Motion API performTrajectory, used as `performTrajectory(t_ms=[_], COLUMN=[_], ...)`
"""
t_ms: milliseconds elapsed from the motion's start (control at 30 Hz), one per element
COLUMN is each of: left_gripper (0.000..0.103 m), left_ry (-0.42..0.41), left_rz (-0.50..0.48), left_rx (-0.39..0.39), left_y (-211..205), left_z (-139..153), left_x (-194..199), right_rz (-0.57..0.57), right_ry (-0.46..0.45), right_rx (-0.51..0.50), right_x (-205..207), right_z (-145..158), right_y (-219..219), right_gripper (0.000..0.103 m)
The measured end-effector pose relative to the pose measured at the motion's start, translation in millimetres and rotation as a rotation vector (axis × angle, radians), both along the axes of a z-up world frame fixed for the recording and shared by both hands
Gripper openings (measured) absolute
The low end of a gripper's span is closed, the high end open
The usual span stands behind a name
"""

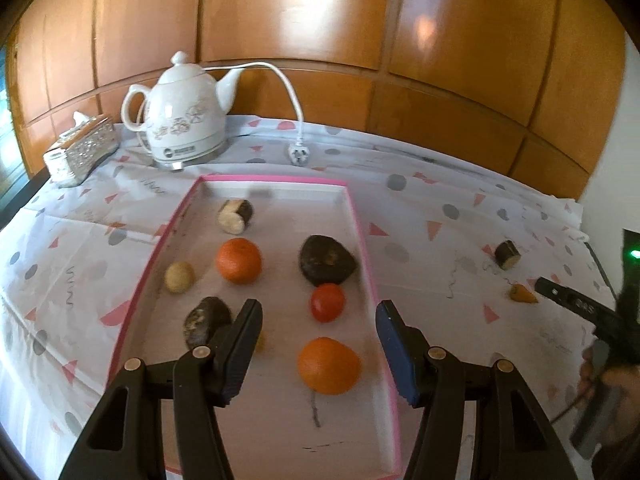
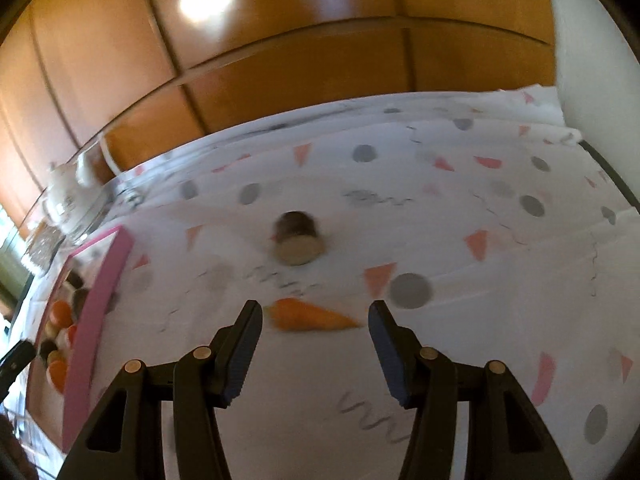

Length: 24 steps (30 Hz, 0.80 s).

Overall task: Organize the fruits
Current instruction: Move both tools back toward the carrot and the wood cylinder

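Observation:
A pink-rimmed tray (image 1: 366,236) holds several items: two oranges (image 1: 239,260) (image 1: 329,365), a red tomato (image 1: 327,302), a dark lump (image 1: 328,265), a pale ball (image 1: 179,277), a cut brown piece (image 1: 236,216) and a dark piece (image 1: 206,320). My left gripper (image 1: 318,316) hangs open over the tray's near half, nothing between its fingers. Right of the tray, a small carrot (image 2: 312,316) and a brown cut cylinder (image 2: 298,238) lie on the cloth. My right gripper (image 2: 314,316) is open just in front of the carrot, apart from it. From the left wrist, the carrot (image 1: 523,294) and cylinder (image 1: 507,255) show too.
A white kettle (image 1: 184,116) with its cord and plug (image 1: 298,155) stands at the back left beside a tissue box (image 1: 82,148). Wooden cabinet panels run behind the table. The patterned cloth (image 2: 480,280) covers the table to its right edge. A person's hand (image 1: 616,384) holds the right gripper.

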State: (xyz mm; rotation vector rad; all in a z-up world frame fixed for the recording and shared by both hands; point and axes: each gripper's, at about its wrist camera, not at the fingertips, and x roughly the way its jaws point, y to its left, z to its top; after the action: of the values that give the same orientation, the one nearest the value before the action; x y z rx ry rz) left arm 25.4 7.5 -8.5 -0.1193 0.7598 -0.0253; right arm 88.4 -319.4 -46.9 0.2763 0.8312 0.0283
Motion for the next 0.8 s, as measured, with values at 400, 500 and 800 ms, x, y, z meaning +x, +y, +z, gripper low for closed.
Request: performTrajectory(t_ms=[400, 500, 800], left_gripper=[0.062, 0.062, 0.062], left_ry=[0.019, 0.023, 0.045], left_rz=[-0.101, -0.132, -0.217], left_rx=[0.006, 0.004, -0.006], left_y=[-33, -43, -77], left_z=[0, 0, -5], left_x=[8, 12, 27], right_rz=[0.170, 0.241, 0.106], right_ry=[0.076, 0.080, 0.035], right_rx=[0.198, 0.219, 0.114], right_x=[16, 13, 8], right_z=[-19, -16, -9], right_y=[27, 39, 10], right_gripper=[0.058, 0.058, 0.058])
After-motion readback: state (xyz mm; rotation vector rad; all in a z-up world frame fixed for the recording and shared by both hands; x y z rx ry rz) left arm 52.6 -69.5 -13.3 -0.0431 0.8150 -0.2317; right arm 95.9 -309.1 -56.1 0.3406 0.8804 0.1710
